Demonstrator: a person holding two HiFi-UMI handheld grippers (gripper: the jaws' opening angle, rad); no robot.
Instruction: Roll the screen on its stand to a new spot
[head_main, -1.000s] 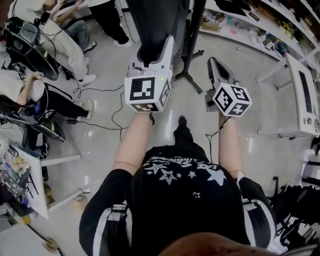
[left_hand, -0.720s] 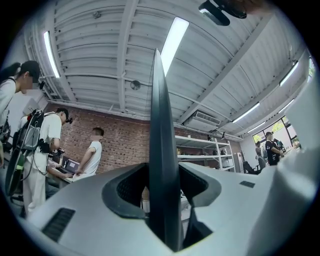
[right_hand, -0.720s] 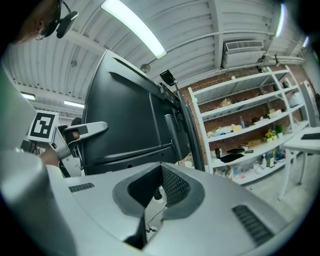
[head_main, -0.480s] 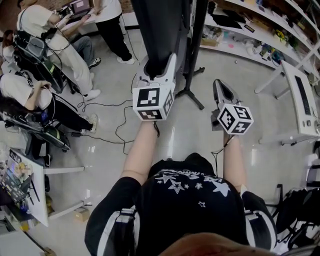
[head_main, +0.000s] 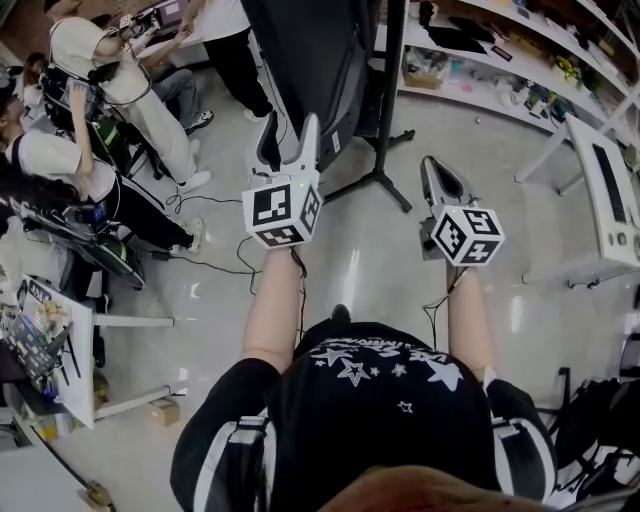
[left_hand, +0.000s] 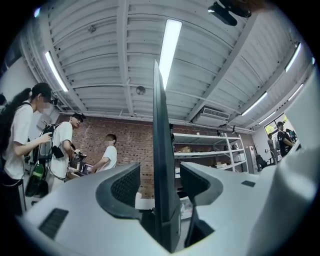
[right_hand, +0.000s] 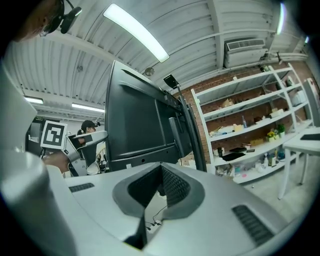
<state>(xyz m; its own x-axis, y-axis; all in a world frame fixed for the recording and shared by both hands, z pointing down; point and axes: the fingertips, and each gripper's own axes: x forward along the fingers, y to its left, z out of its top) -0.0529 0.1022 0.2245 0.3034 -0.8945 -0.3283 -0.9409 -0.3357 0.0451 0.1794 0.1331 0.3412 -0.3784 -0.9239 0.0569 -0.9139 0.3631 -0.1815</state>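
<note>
The big black screen (head_main: 305, 50) stands on its black wheeled stand (head_main: 382, 150) at the top of the head view. My left gripper (head_main: 290, 135) reaches up to the screen's lower edge. In the left gripper view the screen (left_hand: 159, 150) runs edge-on between the jaws; they are opening, with a gap on each side of it, so the pads do not press. My right gripper (head_main: 433, 168) hangs to the right of the stand, shut and empty. In its own view its tips (right_hand: 161, 172) meet below the screen's back (right_hand: 140, 120).
Several people (head_main: 110, 90) stand and sit at the left among gear, with cables (head_main: 215, 240) trailing over the floor. Shelves (head_main: 500, 60) line the top right. A white table (head_main: 600, 190) stands at the right and a cluttered desk (head_main: 45, 340) at the lower left.
My left gripper has shifted left and slightly down in the head view, and its jaws have spread off the screen's edge. The screen now sits further up and left. My right gripper has barely moved.
</note>
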